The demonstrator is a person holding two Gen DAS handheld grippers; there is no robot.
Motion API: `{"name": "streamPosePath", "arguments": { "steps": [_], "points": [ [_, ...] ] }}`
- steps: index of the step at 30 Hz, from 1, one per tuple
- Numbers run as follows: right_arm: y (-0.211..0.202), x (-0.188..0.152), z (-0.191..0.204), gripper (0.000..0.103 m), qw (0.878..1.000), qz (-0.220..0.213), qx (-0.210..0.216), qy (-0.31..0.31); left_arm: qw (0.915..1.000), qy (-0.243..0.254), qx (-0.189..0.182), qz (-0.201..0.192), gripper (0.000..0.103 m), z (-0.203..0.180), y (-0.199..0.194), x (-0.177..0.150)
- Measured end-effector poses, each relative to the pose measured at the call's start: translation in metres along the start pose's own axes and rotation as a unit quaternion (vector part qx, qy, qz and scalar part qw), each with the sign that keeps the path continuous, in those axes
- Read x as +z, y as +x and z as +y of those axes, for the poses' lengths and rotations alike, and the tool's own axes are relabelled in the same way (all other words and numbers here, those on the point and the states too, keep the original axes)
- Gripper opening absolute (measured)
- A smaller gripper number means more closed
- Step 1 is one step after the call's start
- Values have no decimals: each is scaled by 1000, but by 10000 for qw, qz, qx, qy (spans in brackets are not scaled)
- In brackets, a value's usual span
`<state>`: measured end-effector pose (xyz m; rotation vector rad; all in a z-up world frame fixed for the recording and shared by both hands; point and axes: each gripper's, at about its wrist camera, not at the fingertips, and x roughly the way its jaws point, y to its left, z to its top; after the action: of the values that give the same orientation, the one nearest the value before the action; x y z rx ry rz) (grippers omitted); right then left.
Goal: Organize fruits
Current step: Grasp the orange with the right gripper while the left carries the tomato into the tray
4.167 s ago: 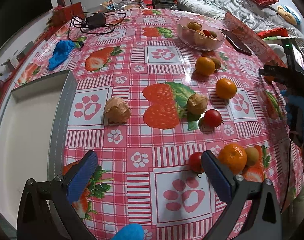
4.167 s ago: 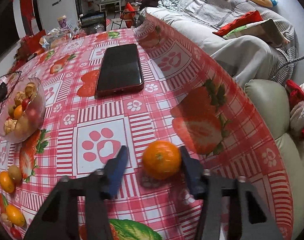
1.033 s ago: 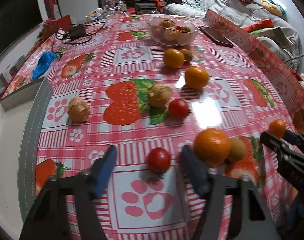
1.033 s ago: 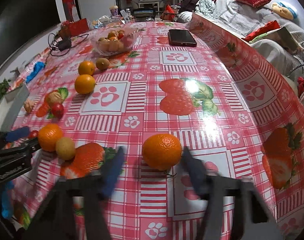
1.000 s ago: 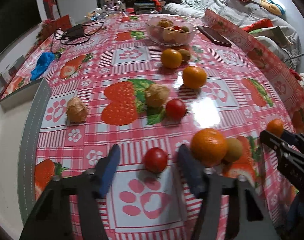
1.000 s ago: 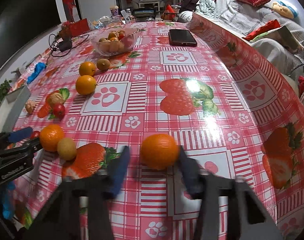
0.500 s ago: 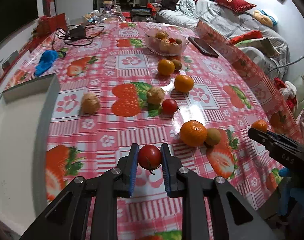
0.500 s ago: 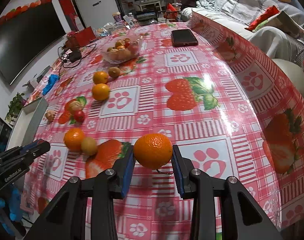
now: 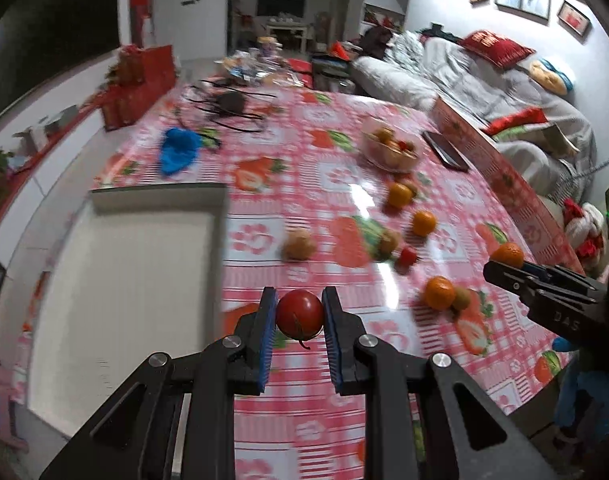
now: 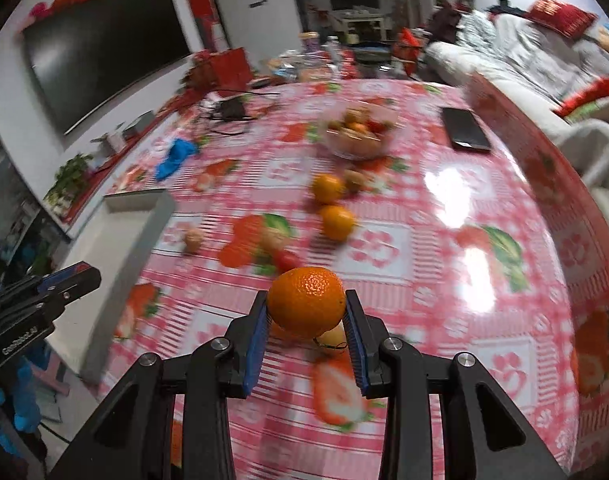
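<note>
Left gripper [image 9: 298,316] clamps a small round red tomato [image 9: 299,314]; right gripper [image 10: 306,314] clamps a dimpled round orange [image 10: 306,301], both held above the table. The shallow white rectangular tray [image 9: 124,280] lies left of both, nearer the left gripper.

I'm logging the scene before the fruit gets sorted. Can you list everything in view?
tomato: one, red, in the left gripper; another red one on the table
orange: one, in the right gripper; three more loose on the table, e.g.
kiwi: one, green-brown, beside an orange
walnuts: two, tan, mid table
bowl: one, clear, holding fruit, far side
tray: one, white, grey rim, left
phone: one, black, right of the bowl
cloth: one, blue, beyond the tray
cables: black, far end
table: one, red-and-white strawberry cover
left gripper: black, blue pads, shut on the tomato
right gripper: black, blue pads, shut on the orange
</note>
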<state>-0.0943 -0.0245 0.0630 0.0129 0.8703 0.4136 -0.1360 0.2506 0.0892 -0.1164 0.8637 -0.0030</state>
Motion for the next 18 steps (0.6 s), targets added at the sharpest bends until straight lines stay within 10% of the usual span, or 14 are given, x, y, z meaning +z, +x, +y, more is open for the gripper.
{"name": "streamPosePath", "arguments": {
  "steps": [18],
  "points": [
    [69,15,203,37,9792,658,1277,-1435,9906,-920,991,186,25,133,-9,-41]
  ]
}}
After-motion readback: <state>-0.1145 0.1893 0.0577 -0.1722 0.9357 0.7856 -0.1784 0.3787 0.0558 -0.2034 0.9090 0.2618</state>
